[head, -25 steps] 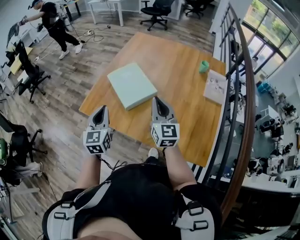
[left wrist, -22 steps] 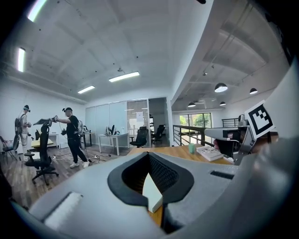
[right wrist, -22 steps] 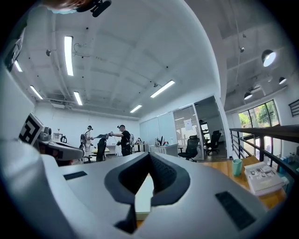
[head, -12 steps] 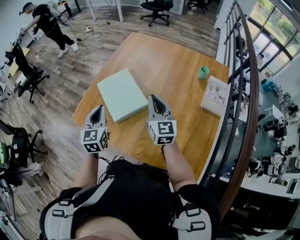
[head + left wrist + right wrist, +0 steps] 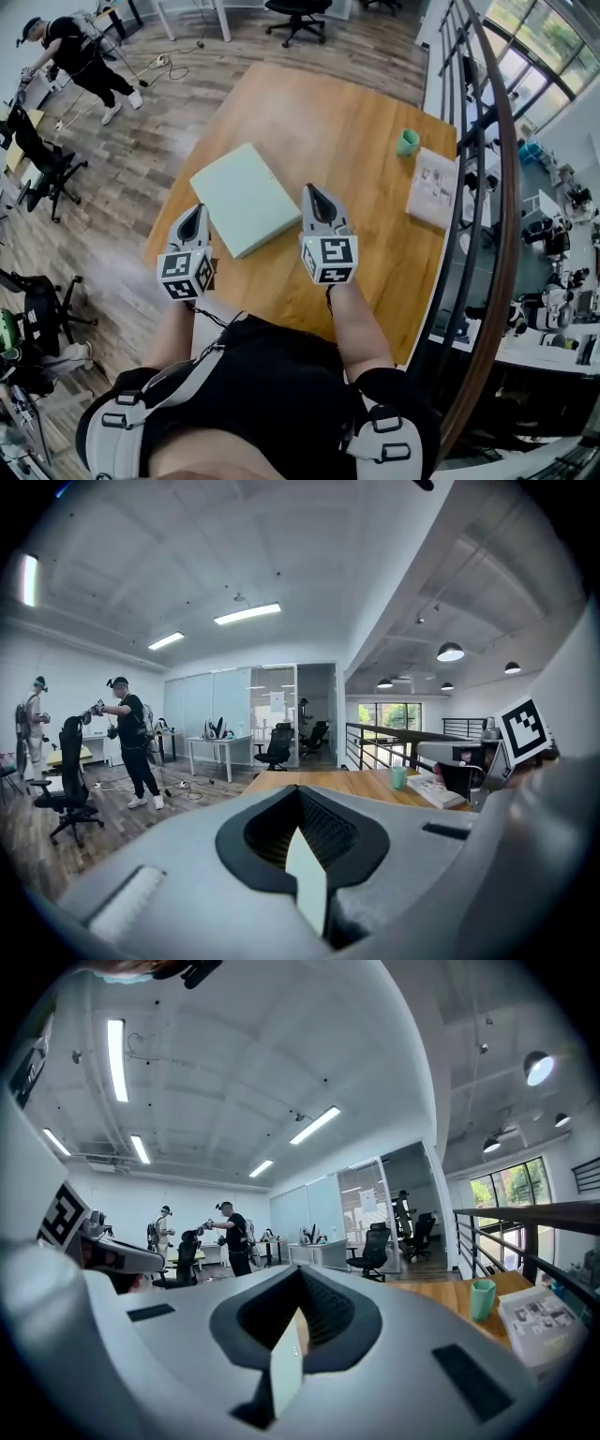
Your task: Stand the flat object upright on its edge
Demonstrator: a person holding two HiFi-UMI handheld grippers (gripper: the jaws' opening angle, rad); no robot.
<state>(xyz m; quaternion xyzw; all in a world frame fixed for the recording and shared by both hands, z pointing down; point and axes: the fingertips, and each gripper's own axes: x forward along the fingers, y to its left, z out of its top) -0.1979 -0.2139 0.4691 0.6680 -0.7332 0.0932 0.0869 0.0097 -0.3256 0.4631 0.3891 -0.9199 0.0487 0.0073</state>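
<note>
Claws are both clenching shut, with nothing between the jaws in either gripper view. Left claw [image 5: 194,210] [image 5: 302,841] is hovering over the near left edge of the orange-brown wooden table [image 5: 356,112]. Right claw [image 5: 312,191] [image 5: 292,1326] is hovering further right, over the tabletop. Both are pointing away from the person, level across the room.

Pale green flat rectangular slab [image 5: 246,199] is lying flat on its broad face on the near left part of the table, turned at an angle to the table edges. In the head view it is sitting between the two claw tips and just beyond them. The right claw tip is showing just beside its near right corner; contact cannot be told.

Small teal cup [image 5: 407,142] is standing at the far right of the table. White printed booklet [image 5: 432,187] is lying just nearer than the cup, beside the dark metal railing [image 5: 512,225]. Person in black clothing [image 5: 70,56] is bending forward on the wood floor at far left, well apart from the table.
</note>
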